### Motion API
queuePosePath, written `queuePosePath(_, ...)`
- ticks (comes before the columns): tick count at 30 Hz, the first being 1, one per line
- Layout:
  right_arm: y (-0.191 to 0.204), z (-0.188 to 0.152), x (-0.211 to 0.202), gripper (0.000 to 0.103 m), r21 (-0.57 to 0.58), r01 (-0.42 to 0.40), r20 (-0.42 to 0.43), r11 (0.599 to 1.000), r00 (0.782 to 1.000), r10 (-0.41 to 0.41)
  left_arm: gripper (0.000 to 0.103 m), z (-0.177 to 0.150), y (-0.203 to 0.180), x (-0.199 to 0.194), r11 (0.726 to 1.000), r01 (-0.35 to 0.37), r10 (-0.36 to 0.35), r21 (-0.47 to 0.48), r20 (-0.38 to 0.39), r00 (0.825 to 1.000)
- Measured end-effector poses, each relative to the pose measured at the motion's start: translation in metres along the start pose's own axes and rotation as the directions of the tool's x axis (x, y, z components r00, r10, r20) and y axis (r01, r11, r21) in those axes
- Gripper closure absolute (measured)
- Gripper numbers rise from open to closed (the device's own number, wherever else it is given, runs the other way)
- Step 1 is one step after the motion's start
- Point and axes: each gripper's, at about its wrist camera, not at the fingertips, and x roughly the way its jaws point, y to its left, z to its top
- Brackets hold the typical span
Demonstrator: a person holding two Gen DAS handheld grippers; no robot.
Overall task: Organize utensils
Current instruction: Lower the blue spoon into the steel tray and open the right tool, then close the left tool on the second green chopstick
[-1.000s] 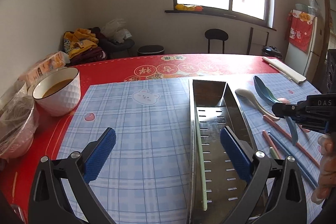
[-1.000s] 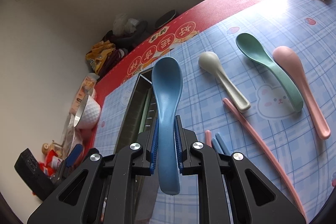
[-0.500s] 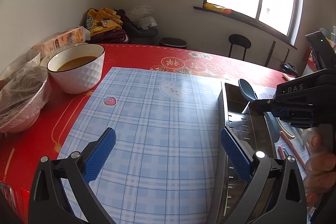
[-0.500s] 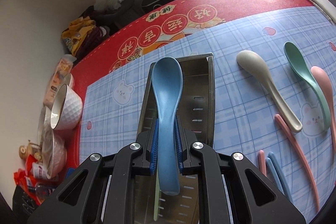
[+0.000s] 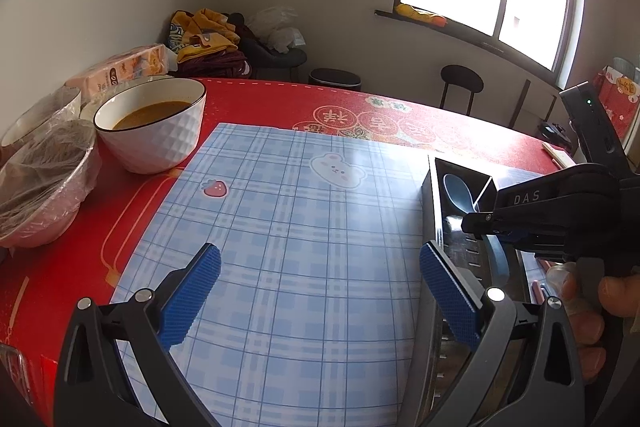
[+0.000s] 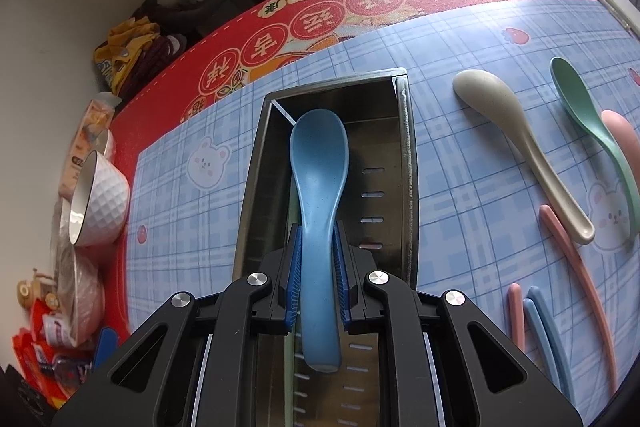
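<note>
Holding the blue spoon (image 6: 318, 183) by the narrow middle of its handle, the right tongs (image 6: 318, 267) are clenched on it with both blue pads flat against its sides, and the bowl points away over the far end of the steel tray (image 6: 408, 155), low inside its walls. Whether the bowl already touches the tray floor I cannot tell. The spoon looks like a light, rigid, matte plastic piece, so it should neither bend nor slip much; the handle waist is the sensible place to grip, since the wide bowl would splay the pads and the rounded tail offers little to bite on. Dropped onto steel it would probably clatter and bounce rather than break, so a low release seems wise. A pale green chopstick (image 6: 289, 379) lies lengthwise in the tray under the tongs. On the checked mat (image 6: 460, 187) to the right of the tray lie 3 more spoons, cream (image 6: 520, 147), green (image 6: 588, 119) and pink (image 6: 624, 143), with pink and blue chopsticks (image 6: 536, 323) nearer; the thin sticks look smooth and liable to roll, best pinched near mid-length. The left tongs (image 5: 320, 291) hang released and empty over the mat, just left of the tray. A bowl of brown soup (image 5: 152, 123) stands far left on the red tabletop (image 5: 256, 107), well apart.
</note>
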Motion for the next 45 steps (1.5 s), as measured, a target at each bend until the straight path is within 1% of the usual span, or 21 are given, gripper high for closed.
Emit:
queuePosePath(6, 0.004, 0.001, -0.006, 0.086, -0.027, -0.02, 0.003, 0.999, 1.0, 0.02, 0.006, 0.0, -0.003, -0.003, 1.0, 0.001, -0.001, 0.011, 0.01, 1.0)
queuePosePath(8, 0.007, 0.0, -0.014, 0.086, -0.06, -0.038, 0.02, 0.998, 0.999, 0.039, 0.006, 0.001, -0.002, -0.005, 1.0, 0.008, -0.008, 0.007, 0.018, 1.0)
queuePosePath(11, 0.008, -0.003, -0.032, 0.086, -0.15, -0.056, 0.066, 0.987, 0.996, 0.067, 0.006, 0.002, -0.003, -0.009, 1.0, 0.009, -0.009, 0.002, 0.032, 0.999)
queuePosePath(12, 0.006, -0.005, -0.039, 0.083, -0.183, -0.06, 0.089, 0.981, 0.993, 0.077, 0.006, 0.002, -0.004, -0.011, 1.0, 0.013, -0.013, 0.0, 0.036, 0.999)
queuePosePath(13, 0.003, -0.006, -0.047, 0.077, -0.216, -0.062, 0.111, 0.974, 0.99, 0.088, 0.006, 0.002, -0.005, -0.013, 1.0, 0.019, -0.019, 0.0, 0.04, 0.999)
queuePosePath(14, -0.001, -0.008, -0.056, 0.074, -0.25, -0.061, 0.136, 0.966, 0.986, 0.097, 0.006, 0.002, -0.006, -0.014, 1.0, 0.025, -0.025, 0.001, 0.045, 0.999)
queuePosePath(15, -0.007, -0.01, -0.064, 0.065, -0.283, -0.058, 0.163, 0.957, 0.981, 0.108, 0.006, 0.002, -0.008, -0.016, 1.0, 0.029, -0.029, 0.004, 0.048, 0.998)
queuePosePath(16, -0.014, -0.012, -0.073, 0.062, -0.315, -0.058, 0.187, 0.947, 0.975, 0.121, 0.006, 0.002, -0.011, -0.018, 0.999, 0.031, -0.031, 0.009, 0.052, 0.998)
queuePosePath(18, -0.032, -0.018, -0.09, 0.062, -0.367, -0.054, 0.229, 0.929, 0.962, 0.147, 0.006, 0.002, -0.019, -0.026, 0.999, 0.039, -0.041, 0.027, 0.078, 0.996)
queuePosePath(21, -0.069, -0.026, -0.111, 0.062, -0.405, -0.039, 0.272, 0.914, 0.949, 0.16, 0.009, 0.0, -0.03, -0.038, 0.997, 0.058, -0.064, 0.053, 0.113, 0.991)
queuePosePath(23, -0.093, -0.029, -0.12, 0.062, -0.428, -0.025, 0.278, 0.904, 0.947, 0.158, 0.018, 0.001, -0.037, -0.046, 0.998, 0.048, -0.053, 0.045, 0.123, 0.991)
queuePosePath(24, -0.103, -0.031, -0.124, 0.062, -0.442, -0.012, 0.282, 0.897, 0.947, 0.152, 0.02, 0.0, -0.041, -0.052, 0.998, 0.052, -0.056, 0.04, 0.125, 0.991)
queuePosePath(27, -0.128, -0.036, -0.134, 0.062, -0.489, 0.01, 0.294, 0.872, 0.943, 0.154, 0.029, -0.01, -0.062, -0.067, 0.995, 0.085, -0.09, 0.052, 0.112, 0.99)
queuePosePath(28, -0.136, -0.036, -0.137, 0.062, -0.499, 0.003, 0.292, 0.867, 0.942, 0.165, 0.032, -0.015, -0.071, -0.072, 0.994, 0.086, -0.093, 0.062, 0.105, 0.99)
queuePosePath(31, -0.157, -0.038, -0.142, 0.062, -0.524, -0.033, 0.277, 0.851, 0.938, 0.207, 0.035, -0.034, -0.097, -0.087, 0.99, 0.11, -0.116, 0.085, 0.077, 0.99)
queuePosePath(33, -0.167, -0.04, -0.143, 0.062, -0.543, -0.038, 0.267, 0.839, 0.94, 0.215, 0.039, -0.047, -0.114, -0.095, 0.987, 0.124, -0.13, 0.098, 0.057, 0.99)
queuePosePath(36, -0.179, -0.043, -0.141, 0.062, -0.558, -0.05, 0.253, 0.828, 0.94, 0.227, 0.052, -0.065, -0.139, -0.103, 0.98, 0.155, -0.158, 0.126, 0.013, 0.987)
queuePosePath(38, -0.19, -0.045, -0.14, 0.062, -0.552, -0.078, 0.244, 0.83, 0.937, 0.25, 0.07, -0.077, -0.154, -0.103, 0.974, 0.172, -0.17, 0.149, -0.026, 0.985)
queuePosePath(40, -0.198, -0.044, -0.138, 0.062, -0.528, -0.102, 0.226, 0.843, 0.94, 0.255, 0.078, -0.087, -0.167, -0.101, 0.968, 0.185, -0.176, 0.169, -0.067, 0.982)
queuePosePath(42, -0.202, -0.043, -0.136, 0.062, -0.501, -0.095, 0.219, 0.86, 0.948, 0.232, 0.08, -0.097, -0.178, -0.095, 0.962, 0.202, -0.185, 0.185, -0.108, 0.977)
queuePosePath(45, -0.207, -0.046, -0.135, 0.062, -0.472, -0.138, 0.192, 0.871, 0.948, 0.255, 0.083, -0.107, -0.188, -0.082, 0.96, 0.203, -0.173, 0.193, -0.166, 0.971)
